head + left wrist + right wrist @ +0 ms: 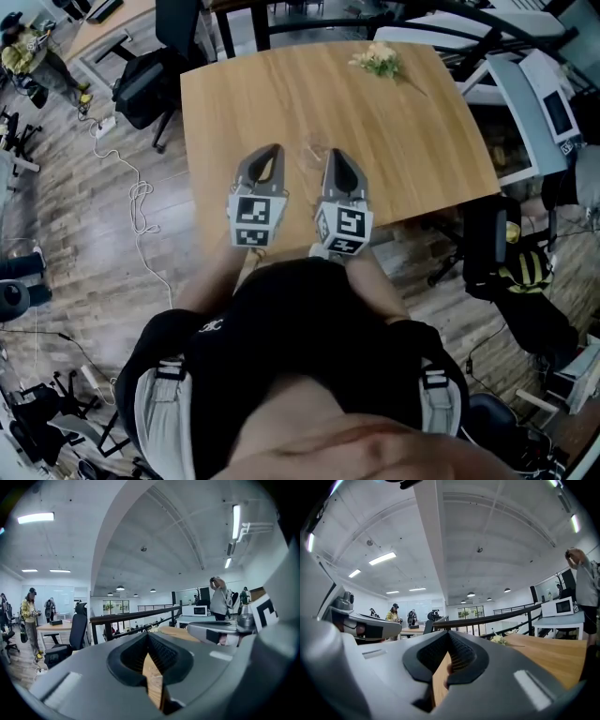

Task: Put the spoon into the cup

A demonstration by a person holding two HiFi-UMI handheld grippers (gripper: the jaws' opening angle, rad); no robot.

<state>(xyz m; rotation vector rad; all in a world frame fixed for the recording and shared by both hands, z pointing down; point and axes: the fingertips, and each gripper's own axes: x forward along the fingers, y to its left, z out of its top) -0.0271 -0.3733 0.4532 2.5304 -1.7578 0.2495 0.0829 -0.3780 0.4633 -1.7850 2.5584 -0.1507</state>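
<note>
In the head view a faint clear glass cup [313,155] stands on the wooden table [403,141], between my two grippers. My left gripper [273,150] is just left of the cup and my right gripper [335,153] just right of it, both held level above the near half of the table. In the left gripper view the left gripper [148,634] has its jaws together with nothing between them. The right gripper [450,633] looks the same in its own view. I see no spoon in any view.
A small bunch of pale flowers [380,61] lies at the table's far edge. A black office chair [141,84] stands off the far left corner, with cables on the floor beside it. A person [219,599] stands in the room beyond.
</note>
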